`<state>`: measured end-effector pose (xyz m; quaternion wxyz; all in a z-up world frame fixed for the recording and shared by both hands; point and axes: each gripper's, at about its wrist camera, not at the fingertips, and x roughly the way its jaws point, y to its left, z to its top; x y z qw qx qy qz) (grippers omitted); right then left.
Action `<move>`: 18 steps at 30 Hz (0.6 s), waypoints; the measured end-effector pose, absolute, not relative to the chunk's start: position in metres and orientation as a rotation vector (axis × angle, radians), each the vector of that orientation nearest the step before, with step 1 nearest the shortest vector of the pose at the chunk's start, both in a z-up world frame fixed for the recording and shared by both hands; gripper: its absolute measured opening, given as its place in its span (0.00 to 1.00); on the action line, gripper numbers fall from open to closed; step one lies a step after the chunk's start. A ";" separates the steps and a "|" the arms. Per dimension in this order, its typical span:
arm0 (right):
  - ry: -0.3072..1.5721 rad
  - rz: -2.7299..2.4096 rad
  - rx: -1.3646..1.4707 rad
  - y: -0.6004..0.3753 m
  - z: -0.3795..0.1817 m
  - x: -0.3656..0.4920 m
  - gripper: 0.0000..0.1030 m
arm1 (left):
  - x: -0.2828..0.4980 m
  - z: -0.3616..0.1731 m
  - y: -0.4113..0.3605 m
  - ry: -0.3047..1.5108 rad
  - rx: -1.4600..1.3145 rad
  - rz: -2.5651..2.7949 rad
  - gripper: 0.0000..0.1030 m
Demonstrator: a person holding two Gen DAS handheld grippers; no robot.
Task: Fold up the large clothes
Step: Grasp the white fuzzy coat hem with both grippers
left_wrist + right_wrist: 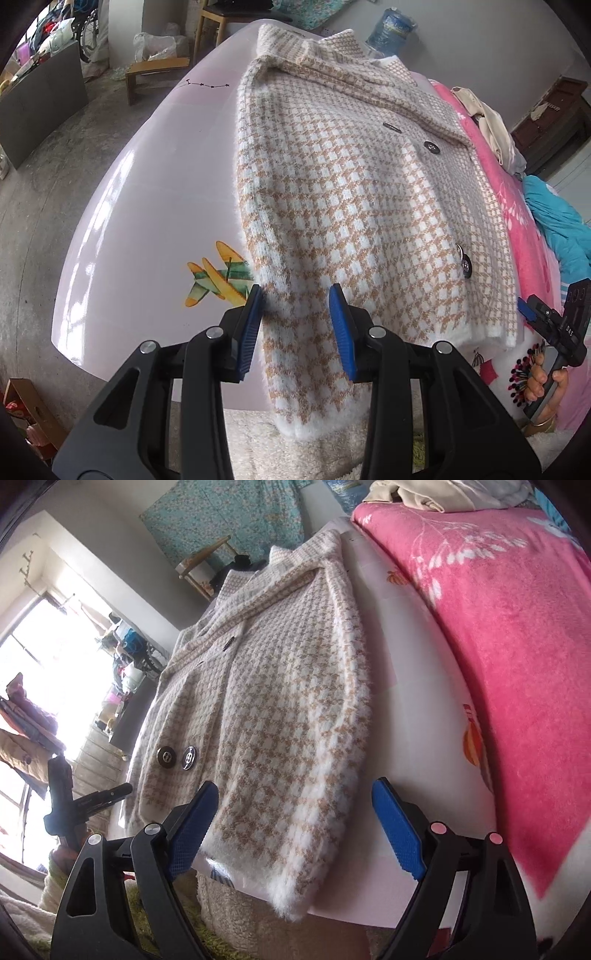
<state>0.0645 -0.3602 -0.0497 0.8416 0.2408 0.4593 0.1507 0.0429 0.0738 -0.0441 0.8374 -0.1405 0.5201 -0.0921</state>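
A beige-and-white houndstooth coat lies on a glossy pale table. The left gripper straddles the sleeve hanging over the near edge; its blue pads seem not to press it. A pink blanket lies just beside the coat.

Coat was tan-and-white houndstooth with white fuzzy trim and dark metallic buttons. Table was pale lilac with a yellow-green plane print, lower left. Blanket, right, was hot pink with white leaf motifs. Gripper pads were blue on black arms.
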 end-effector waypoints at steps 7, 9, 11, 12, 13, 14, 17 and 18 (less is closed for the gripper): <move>1.019 0.262 0.578 -0.370 -0.052 0.070 0.71 | 0.035 -0.064 0.082 1.155 -0.309 -0.238 0.35; 1.037 0.260 0.599 -0.369 -0.055 0.074 0.67 | 0.032 -0.067 0.083 1.148 -0.335 -0.247 0.35; 1.066 0.260 0.617 -0.365 -0.058 0.077 0.63 | 0.027 -0.068 0.085 1.140 -0.366 -0.265 0.35; 1.083 0.260 0.619 -0.363 -0.060 0.078 0.60 | 0.025 -0.069 0.085 1.138 -0.377 -0.269 0.35; 1.102 0.261 0.620 -0.361 -0.061 0.078 0.59 | 0.023 -0.070 0.085 1.134 -0.389 -0.273 0.35; 1.120 0.264 0.621 -0.358 -0.062 0.078 0.58 | 0.022 -0.071 0.085 1.130 -0.397 -0.279 0.35; 1.155 0.253 0.616 -0.352 -0.065 0.079 0.53 | 0.021 -0.074 0.082 1.132 -0.379 -0.270 0.35; 1.163 0.250 0.619 -0.351 -0.065 0.079 0.52 | 0.022 -0.074 0.080 1.133 -0.368 -0.266 0.35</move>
